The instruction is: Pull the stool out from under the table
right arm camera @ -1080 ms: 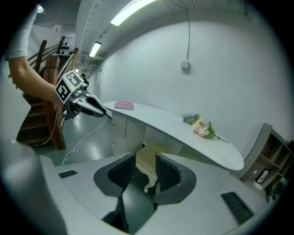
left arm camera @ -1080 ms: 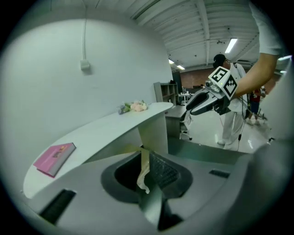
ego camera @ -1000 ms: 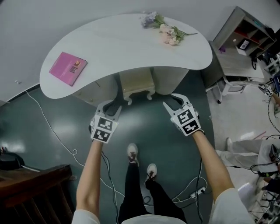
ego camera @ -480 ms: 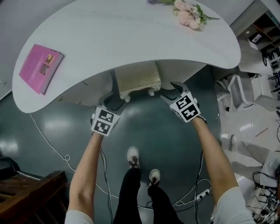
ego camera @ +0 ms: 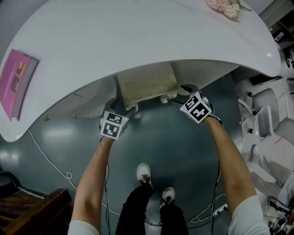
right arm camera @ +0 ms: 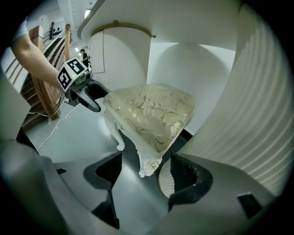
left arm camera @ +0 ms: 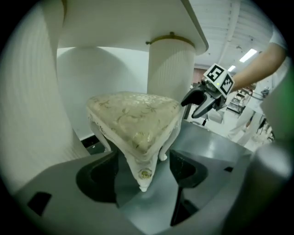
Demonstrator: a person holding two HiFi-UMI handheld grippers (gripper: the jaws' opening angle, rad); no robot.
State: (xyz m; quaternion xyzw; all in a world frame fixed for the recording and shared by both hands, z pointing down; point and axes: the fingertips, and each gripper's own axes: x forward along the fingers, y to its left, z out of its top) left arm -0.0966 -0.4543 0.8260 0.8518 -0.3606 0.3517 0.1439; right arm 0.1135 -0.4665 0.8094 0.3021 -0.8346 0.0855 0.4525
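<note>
A cream cushioned stool (ego camera: 146, 85) with white carved legs stands under the white curved table (ego camera: 138, 36), between its two ribbed pedestals. My left gripper (ego camera: 121, 108) is at the stool's front left corner. In the left gripper view that corner leg (left arm camera: 143, 176) stands between the widely parted, still opening jaws of the left gripper (left arm camera: 142, 173), with the pads clear of it. My right gripper (ego camera: 183, 92) is at the front right corner. There the leg (right arm camera: 149, 166) stands between the opening jaws of the right gripper (right arm camera: 146, 175), untouched.
A pink book (ego camera: 16, 82) lies on the table's left end and flowers (ego camera: 225, 7) at its far right. Ribbed pedestals (right arm camera: 257, 105) flank the stool closely. Cables (ego camera: 50, 158) trail on the dark floor near the person's feet (ego camera: 144, 173). White chairs (ego camera: 266, 114) stand at the right.
Both grippers have moved forward under the table's edge to the stool's front corners, and their jaws have spread wider. The head view has closed in on the table.
</note>
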